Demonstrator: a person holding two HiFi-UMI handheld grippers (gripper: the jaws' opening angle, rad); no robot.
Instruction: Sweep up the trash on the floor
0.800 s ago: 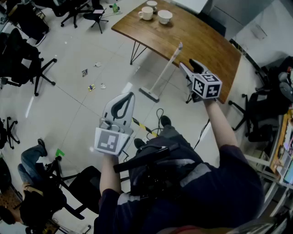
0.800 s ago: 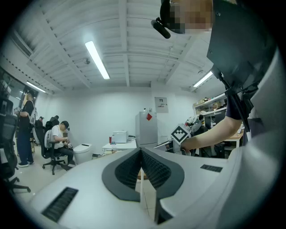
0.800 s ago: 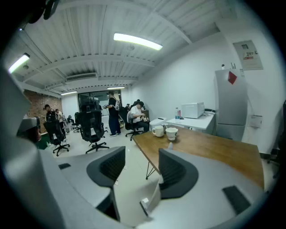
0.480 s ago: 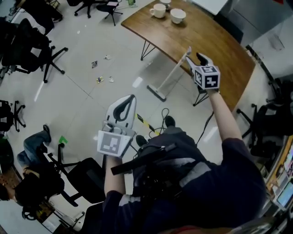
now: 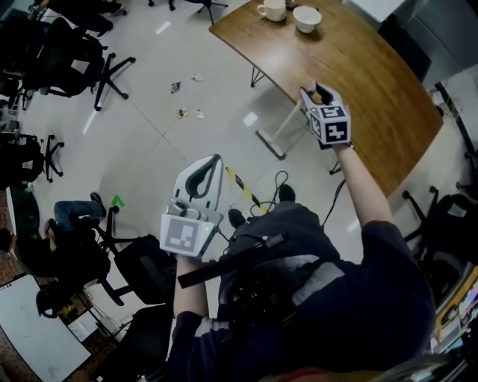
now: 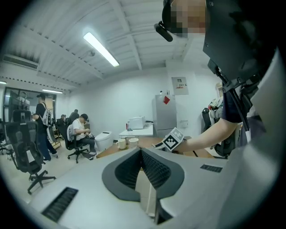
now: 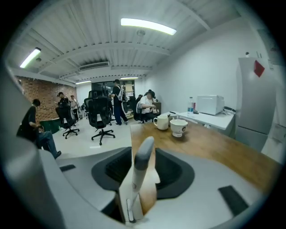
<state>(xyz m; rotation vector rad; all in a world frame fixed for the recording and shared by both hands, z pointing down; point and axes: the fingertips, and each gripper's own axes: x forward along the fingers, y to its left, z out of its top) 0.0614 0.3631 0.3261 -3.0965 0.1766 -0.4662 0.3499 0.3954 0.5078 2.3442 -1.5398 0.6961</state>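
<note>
Beside the wooden table (image 5: 373, 82) edge, a broom (image 5: 290, 119) is leaned up, with the broom head (image 5: 270, 144) set on the floor (image 5: 149, 149) and the handle tip raised to table height. It is likely parked that way so the top can be taken without stooping. The right gripper (image 5: 315, 92) is held out at that tip, tilted a bit down. Its jaws are spread wide and the handle (image 7: 139, 166) is stood between them with a gap showing by each pad, so no clamp is made yet. This is judged as the pre-grasp step, jaws opened for the pole. The left gripper (image 5: 211, 164) is held back close to the body, jaws pressed together with nothing in them; it is judged idle, parked out of the way until a second grip on the pole is needed. Trash (image 5: 182, 113), a few small scraps, is scattered on open floor well apart from the broom head, beyond the table corner, so the broom is expected to be carried over before any sweeping. Two cups (image 5: 272, 10) are set at the far table end, clear of the reach. A cable (image 5: 278, 183) is lying on the floor near the feet, a snag risk once the broom head is lifted off.
</note>
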